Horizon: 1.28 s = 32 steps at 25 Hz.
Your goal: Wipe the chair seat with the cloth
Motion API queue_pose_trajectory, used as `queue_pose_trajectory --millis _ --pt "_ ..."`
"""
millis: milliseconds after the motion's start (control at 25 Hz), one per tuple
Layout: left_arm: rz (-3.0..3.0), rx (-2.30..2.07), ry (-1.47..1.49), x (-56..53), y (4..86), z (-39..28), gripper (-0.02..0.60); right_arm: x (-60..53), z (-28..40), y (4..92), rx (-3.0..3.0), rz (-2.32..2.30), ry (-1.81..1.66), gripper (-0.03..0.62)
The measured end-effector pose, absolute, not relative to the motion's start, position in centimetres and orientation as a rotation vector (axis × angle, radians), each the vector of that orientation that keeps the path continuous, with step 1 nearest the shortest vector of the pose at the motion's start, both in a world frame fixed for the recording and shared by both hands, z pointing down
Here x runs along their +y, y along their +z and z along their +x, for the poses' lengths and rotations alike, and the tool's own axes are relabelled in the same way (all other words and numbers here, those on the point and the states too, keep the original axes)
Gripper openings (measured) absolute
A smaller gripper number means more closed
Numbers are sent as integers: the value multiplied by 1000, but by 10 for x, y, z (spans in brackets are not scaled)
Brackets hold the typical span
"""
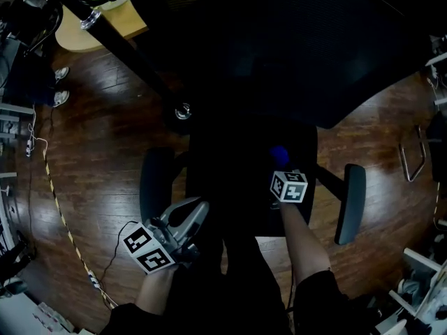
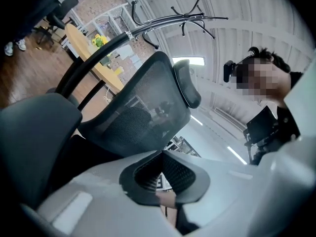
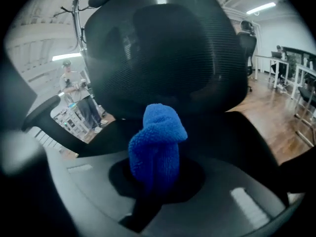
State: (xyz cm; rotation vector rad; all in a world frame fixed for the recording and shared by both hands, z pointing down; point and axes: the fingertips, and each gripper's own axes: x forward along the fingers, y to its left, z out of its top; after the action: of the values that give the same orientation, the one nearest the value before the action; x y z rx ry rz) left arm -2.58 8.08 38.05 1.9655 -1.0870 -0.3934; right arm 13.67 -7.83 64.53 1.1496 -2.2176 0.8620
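Right gripper is clenching a bunched blue fleece cloth over the black office chair seat; contact unclear. Left gripper, jaws pressed together and empty, is hovering at the seat's front-left corner near a grey padded armrest. A black mesh backrest is blocking the view ahead.

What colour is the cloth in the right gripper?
Bright blue. The cloth shows best in the right gripper view, bunched between the jaws.

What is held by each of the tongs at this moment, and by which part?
The right tongs grip the blue cloth by one bunched end; the left tongs are shut on nothing.
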Motion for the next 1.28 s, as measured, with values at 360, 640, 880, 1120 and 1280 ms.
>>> queue_pose_trajectory --millis 360,640,880,1120,1280 --pt "1894 -1237 -448 114 379 -82 -9 19 -83 647 -2352 644 940 35" --pt "1873 -1275 -468 134 382 -106 -9 52 -112 666 -2346 550 927 35" --pt "1920 -1198 -447 126 383 -90 -9 30 -51 683 -2275 717 879 35" --pt "1986 -1059 -383 98 380 -54 -9 -17 77 689 -2136 984 885 35" --pt "2034 -967 -346 83 379 -23 -9 -43 180 688 -2017 1167 877 35"
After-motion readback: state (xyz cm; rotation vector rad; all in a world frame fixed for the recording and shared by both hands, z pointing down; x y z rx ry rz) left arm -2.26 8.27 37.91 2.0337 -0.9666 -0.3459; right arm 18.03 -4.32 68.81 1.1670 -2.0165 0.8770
